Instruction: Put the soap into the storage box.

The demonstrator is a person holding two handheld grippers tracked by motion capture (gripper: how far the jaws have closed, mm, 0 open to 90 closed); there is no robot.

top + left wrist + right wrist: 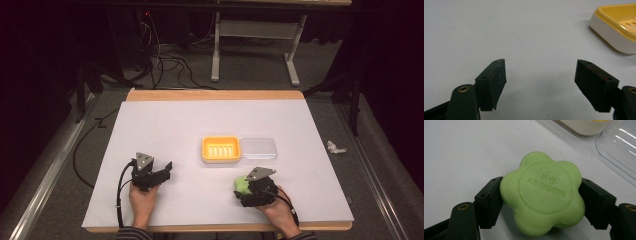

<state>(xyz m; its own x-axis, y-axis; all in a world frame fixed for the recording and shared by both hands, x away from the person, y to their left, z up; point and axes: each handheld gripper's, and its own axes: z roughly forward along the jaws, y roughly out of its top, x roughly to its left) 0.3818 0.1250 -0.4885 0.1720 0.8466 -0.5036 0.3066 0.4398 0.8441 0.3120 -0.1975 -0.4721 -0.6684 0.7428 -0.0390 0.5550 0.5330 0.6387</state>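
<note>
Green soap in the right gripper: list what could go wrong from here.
1. The green soap has rounded lobes, and the right gripper pinches only two sides, so it may slip or twist.
2. The clear lid touches the yellow soap dish; a sloppy placement could knock it.

This looks like a lab or recording studio rather than a home. A wooden-edged table covered by a white sheet (165, 125) stands on grey carpet (260, 75), ringed by black curtains (45, 75), with loose black cables (170, 62) and a white metal desk frame (255, 30) beyond its far edge.
</note>
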